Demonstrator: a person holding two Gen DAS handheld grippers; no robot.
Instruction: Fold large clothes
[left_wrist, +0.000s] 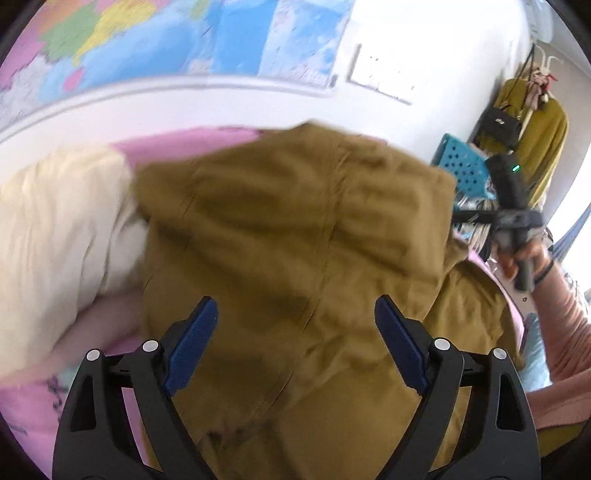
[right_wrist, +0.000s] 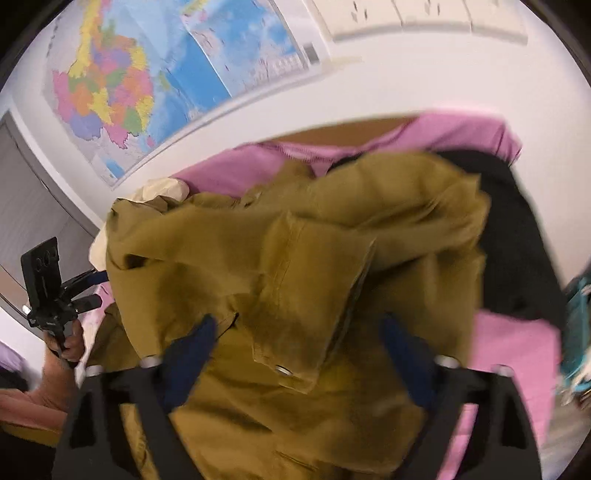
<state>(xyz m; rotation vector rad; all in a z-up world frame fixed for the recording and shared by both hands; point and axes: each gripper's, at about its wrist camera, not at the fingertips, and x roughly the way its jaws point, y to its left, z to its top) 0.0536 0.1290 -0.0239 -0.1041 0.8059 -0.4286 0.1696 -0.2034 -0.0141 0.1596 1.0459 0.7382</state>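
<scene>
A large olive-brown garment (left_wrist: 295, 229) lies bunched on the pink sheet (left_wrist: 192, 144) of a bed. My left gripper (left_wrist: 295, 314) hovers over its near part, jaws wide apart, blue pads (left_wrist: 199, 332) clear of the cloth. In the right wrist view the same garment (right_wrist: 295, 266) shows a folded flap with a metal snap (right_wrist: 283, 369). My right gripper (right_wrist: 299, 328) is blurred just above that flap, open, with cloth below the gap but nothing pinched. The left gripper (right_wrist: 96, 290) also shows at the garment's left edge, held by a hand (right_wrist: 70, 347).
A cream duvet (left_wrist: 55, 240) lies left of the garment. A black garment (right_wrist: 517, 240) lies on the bed to the right. A teal perforated basket (left_wrist: 461, 166) and hanging yellow-green clothes (left_wrist: 543, 140) stand beyond the bed. A map (right_wrist: 122, 92) hangs on the white wall.
</scene>
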